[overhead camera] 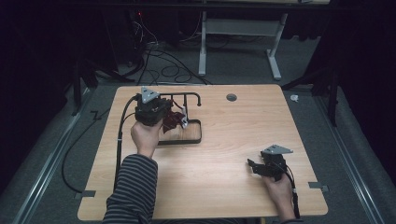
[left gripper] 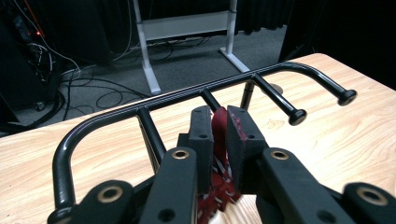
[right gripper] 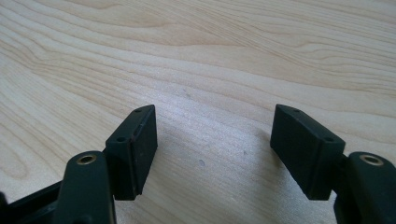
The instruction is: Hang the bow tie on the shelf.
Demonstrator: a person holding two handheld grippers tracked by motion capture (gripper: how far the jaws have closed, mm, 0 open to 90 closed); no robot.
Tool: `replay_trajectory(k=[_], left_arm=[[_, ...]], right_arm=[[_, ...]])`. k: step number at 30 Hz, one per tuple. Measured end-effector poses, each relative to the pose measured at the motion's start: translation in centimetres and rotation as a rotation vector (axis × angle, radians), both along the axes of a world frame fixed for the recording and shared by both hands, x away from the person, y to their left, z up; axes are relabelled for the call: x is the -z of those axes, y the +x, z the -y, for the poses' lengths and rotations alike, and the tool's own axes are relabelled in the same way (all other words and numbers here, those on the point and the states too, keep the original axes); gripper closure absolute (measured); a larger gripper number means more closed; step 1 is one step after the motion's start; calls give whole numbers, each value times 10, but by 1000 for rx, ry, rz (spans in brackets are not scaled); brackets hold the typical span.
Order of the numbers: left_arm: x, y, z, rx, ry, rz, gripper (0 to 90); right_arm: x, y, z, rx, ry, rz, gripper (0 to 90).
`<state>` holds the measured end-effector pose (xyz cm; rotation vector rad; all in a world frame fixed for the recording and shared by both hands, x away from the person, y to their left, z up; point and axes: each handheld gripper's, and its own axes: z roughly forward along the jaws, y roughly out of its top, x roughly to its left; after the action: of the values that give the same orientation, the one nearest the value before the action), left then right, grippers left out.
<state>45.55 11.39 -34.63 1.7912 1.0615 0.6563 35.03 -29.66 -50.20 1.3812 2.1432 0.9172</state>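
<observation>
Left gripper [left gripper: 219, 140] pinching red cloth [left gripper: 219, 128] at the black rack [left gripper: 140, 105].
Rack bar just beyond its jaws; right gripper [right gripper: 215, 149] spread over bare table [right gripper: 210, 56].

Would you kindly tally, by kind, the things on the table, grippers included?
Grippers: 2, the left gripper and the right gripper
Black metal rack: 1
Red patterned cloth: 1
Total: 4
</observation>
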Motion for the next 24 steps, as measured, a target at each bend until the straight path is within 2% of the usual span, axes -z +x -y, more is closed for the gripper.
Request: replay_trajectory(k=[4,15,24], left_arm=[[-1,-7,-4,9,-2,8,792],[2,-23,-19,23,0,-2,751],[5,-29,-27,24,-7,-18,738]], right_arm=[[0,0,0,0,0,0,332],[0,0,0,0,-5,1,332],[0,0,-1,-2,-9,4,333]])
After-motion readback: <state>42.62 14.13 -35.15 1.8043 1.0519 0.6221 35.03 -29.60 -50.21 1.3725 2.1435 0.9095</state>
